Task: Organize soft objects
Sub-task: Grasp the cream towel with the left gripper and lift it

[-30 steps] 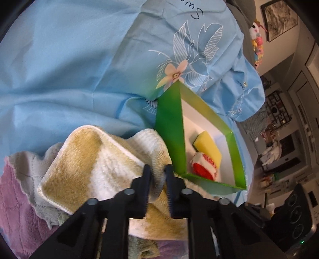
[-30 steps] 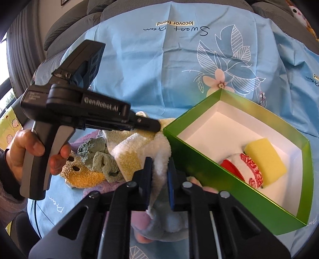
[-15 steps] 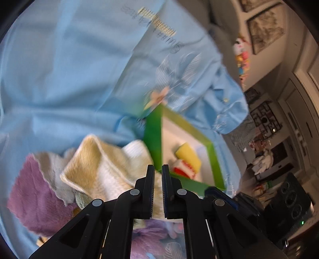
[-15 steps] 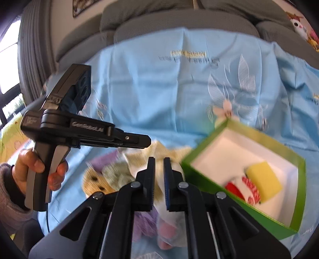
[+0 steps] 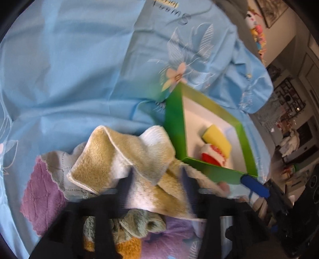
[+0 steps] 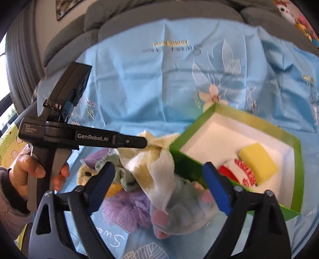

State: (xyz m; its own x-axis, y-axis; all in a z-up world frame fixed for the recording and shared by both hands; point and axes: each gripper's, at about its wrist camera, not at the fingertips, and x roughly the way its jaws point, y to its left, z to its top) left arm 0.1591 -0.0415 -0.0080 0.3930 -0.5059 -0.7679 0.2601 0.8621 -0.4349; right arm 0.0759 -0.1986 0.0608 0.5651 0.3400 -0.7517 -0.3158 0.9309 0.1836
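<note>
Place: home living room
Seating: grey sofa (image 6: pixel 159 24) under blue sheet (image 6: pixel 149 89)
Walls: framed picture (image 5: pixel 269 10)
Clutter: plush toys (image 5: pixel 257 33), shelving (image 5: pixel 287 99)

The left wrist view looks forward and steeply down along its own two fingers (image 5: pixel 127 187), close above a pile of cloths (image 5: pixel 127 159) ahead of the tips. A green box (image 5: pixel 173 119) sits ahead and to the right, on a blue sheet (image 5: pixel 69 69) that fills the far field.

The right wrist view also tilts down along its fingers (image 6: pixel 99 183), close to the same pile of cloths (image 6: pixel 157 171), with the box (image 6: pixel 259 123) ahead to its right. It catches the left tool (image 6: pixel 83 137) from the side, at its left.

Both views share the cloths, the box and the sheet.
</note>
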